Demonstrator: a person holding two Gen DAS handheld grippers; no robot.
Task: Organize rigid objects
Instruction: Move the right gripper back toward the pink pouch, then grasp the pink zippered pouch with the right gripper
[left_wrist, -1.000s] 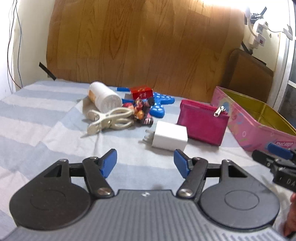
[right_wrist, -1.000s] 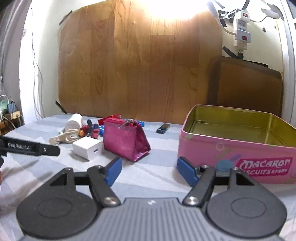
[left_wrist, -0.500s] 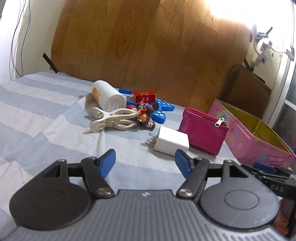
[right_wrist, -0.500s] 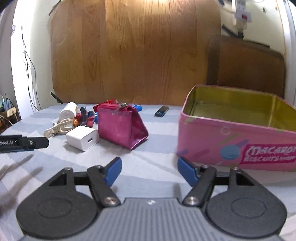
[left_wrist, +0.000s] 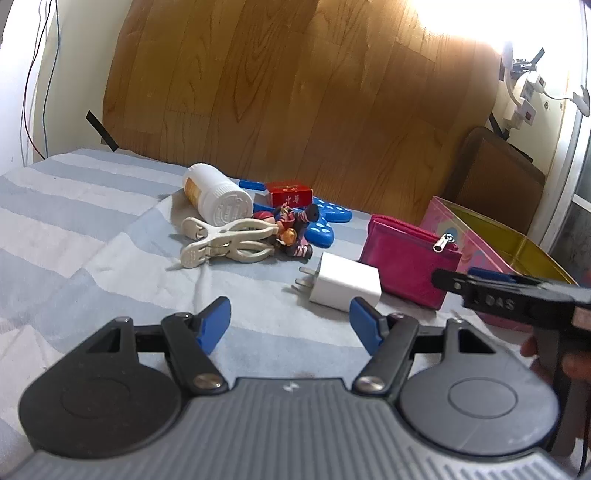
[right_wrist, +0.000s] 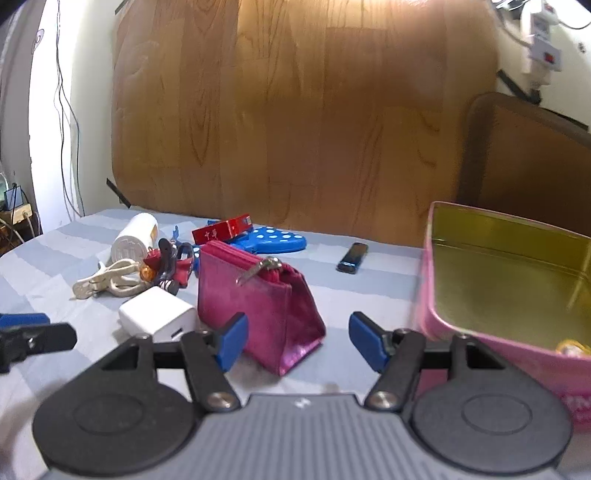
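1. Right wrist view: the right gripper has its jaws apart, and they have just been closing. The near end of the pink pouch lies between the blue pads, but the pads do not press on it, so nothing is grasped.
2. The pouch stands on the striped cloth, touching or almost touching the white charger on its left. The pink tin is open at the right, near the pouch, and something small lies in its near corner; I cannot tell what it is.
3. In the left wrist view the left gripper is released, with empty jaws, and it hangs just before the charger.
4. Further back lie the white bottle, the cream clip, the small figure, the red box and the blue dotted thing, all close together. A black stick lies alone behind the pouch.
5. I judge that the step in hand is picking the pouch, and most things are not yet in the tin.
6. The next move calls for going a little forward, so the pads sit around the pouch body, then closing firmly. The pouch looks soft, so it may fold or slip.
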